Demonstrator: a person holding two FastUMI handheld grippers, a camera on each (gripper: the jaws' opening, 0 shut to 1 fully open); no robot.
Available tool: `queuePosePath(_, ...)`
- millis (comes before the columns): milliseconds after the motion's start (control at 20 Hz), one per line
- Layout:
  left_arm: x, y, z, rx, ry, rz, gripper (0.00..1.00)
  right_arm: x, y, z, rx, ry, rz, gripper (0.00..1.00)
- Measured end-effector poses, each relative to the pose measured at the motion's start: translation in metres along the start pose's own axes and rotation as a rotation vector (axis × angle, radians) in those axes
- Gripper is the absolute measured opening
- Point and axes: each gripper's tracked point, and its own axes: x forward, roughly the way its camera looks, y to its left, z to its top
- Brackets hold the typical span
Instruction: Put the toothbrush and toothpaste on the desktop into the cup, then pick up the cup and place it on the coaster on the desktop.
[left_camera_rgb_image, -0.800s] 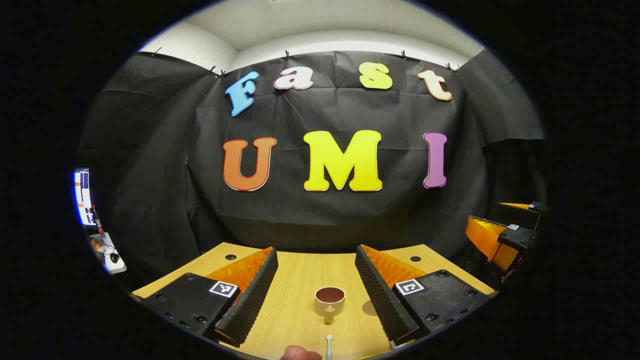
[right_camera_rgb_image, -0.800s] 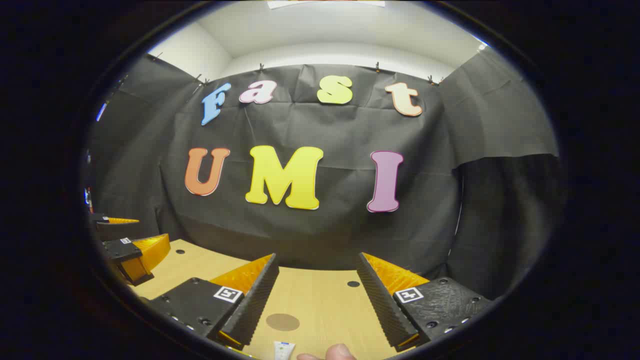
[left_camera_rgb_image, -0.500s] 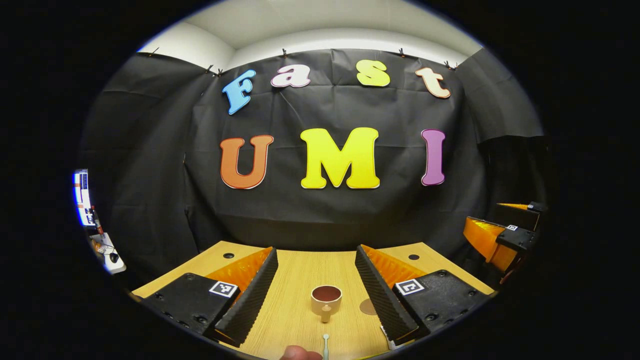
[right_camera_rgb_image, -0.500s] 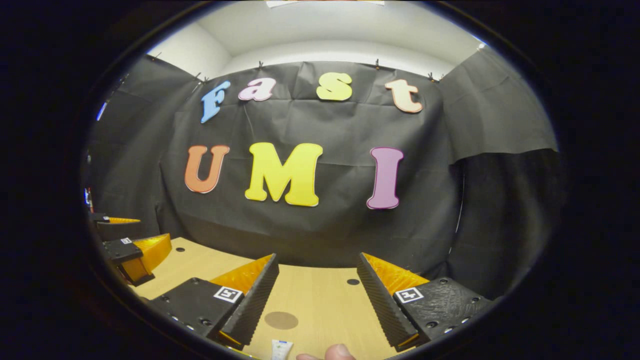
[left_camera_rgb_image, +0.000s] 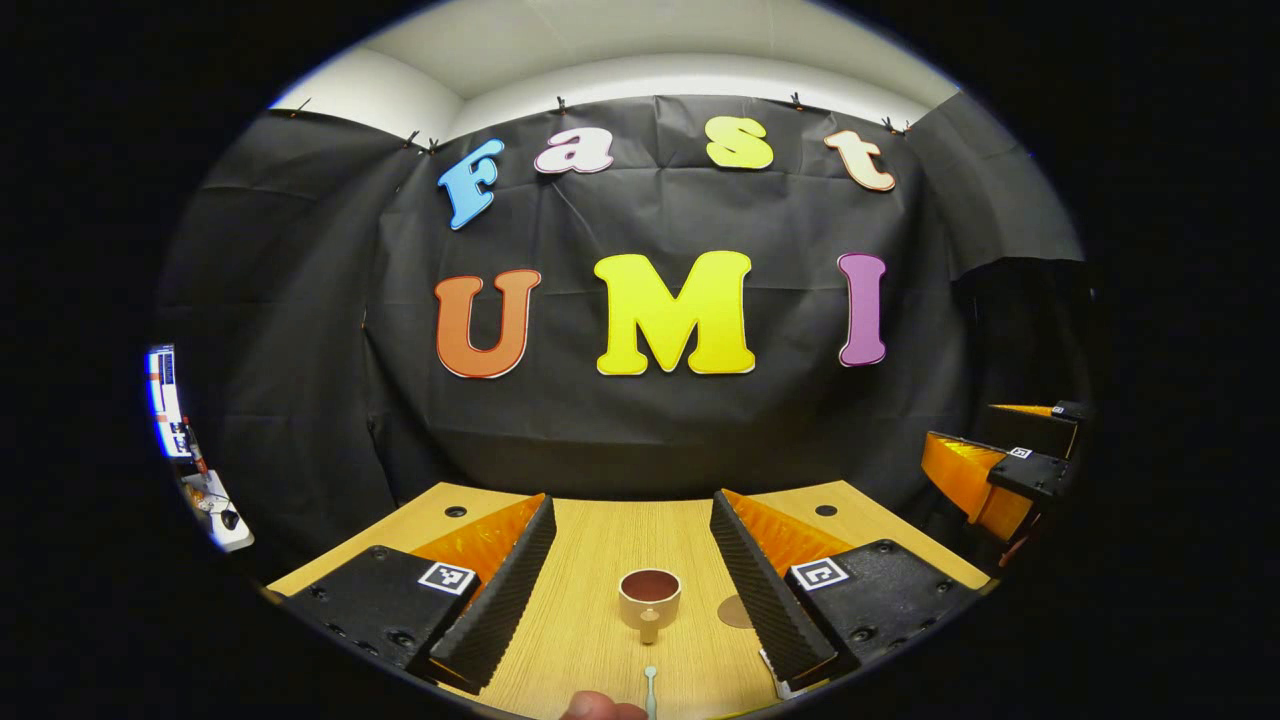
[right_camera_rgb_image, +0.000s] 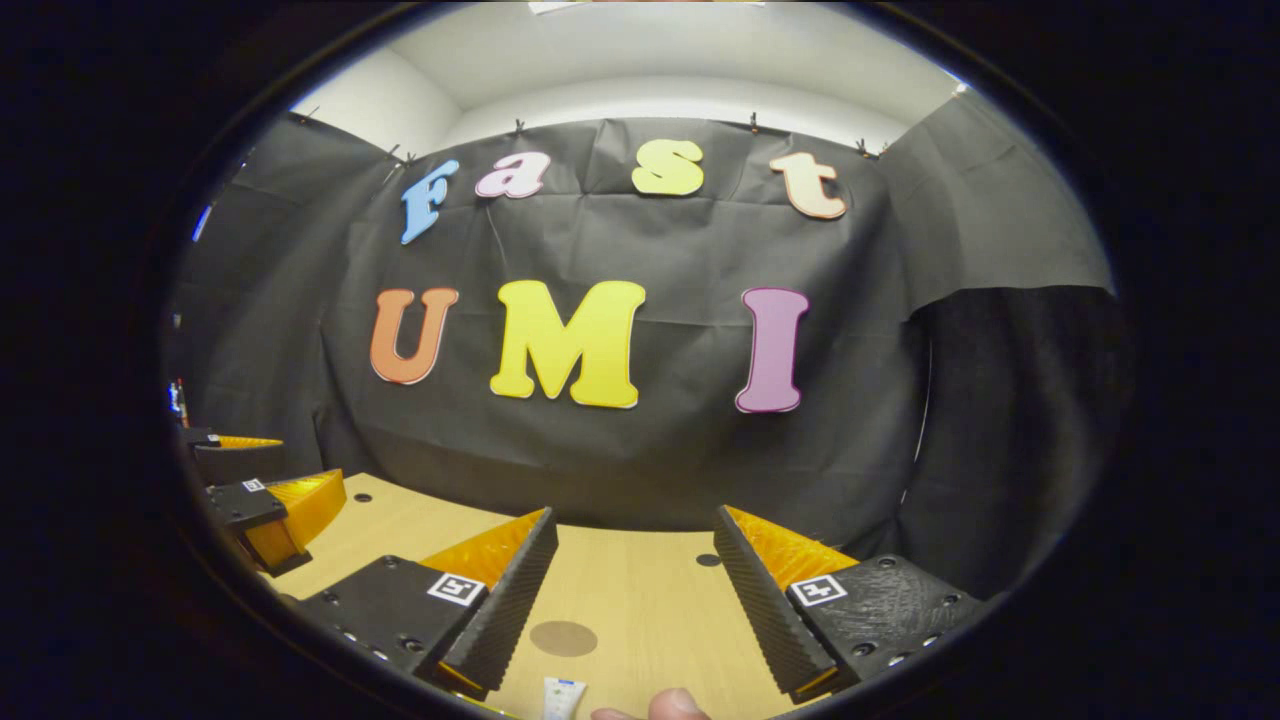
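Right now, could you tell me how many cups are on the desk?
1: the cup stands on the desk, ahead of the open left gripper, beside the coaster. Others may be hidden.

cup (left_camera_rgb_image: 650, 597) upright on tabletop (left_camera_rgb_image: 590, 560) | toothbrush (left_camera_rgb_image: 650, 688) just before it, nearer the camera | coaster (left_camera_rgb_image: 735, 612) right of cup (partly hidden) | right gripper view: toothpaste (right_camera_rgb_image: 562, 696) before coaster (right_camera_rgb_image: 563, 638)

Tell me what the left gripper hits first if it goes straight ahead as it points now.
Likely the cup, upright on the desk between the open left gripper's fingers. The toothbrush lies nearer but lower; depth is unclear.
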Motion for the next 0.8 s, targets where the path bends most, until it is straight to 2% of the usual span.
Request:
queuePosePath(350,-0.001,-0.001,-0.003,0.008,0.002,0.003,0.98,-0.001,-0.003,-0.007,0.003,0.017,-0.001,0.95)
queuePosePath(500,-0.001,-0.003,-0.008,0.011,0.010,0.000,0.98,-0.003,-0.003,-0.014,0.003,0.028,0.001,0.98)
queuePosePath(750,-0.006,-0.007,-0.027,0.014,0.038,-0.016,0.99,-0.009,0.000,-0.036,0.003,0.075,0.010,0.95)
queuePosePath(800,-0.008,-0.009,-0.034,0.014,0.046,-0.019,0.98,-0.010,0.000,-0.041,0.001,0.087,0.010,0.98)
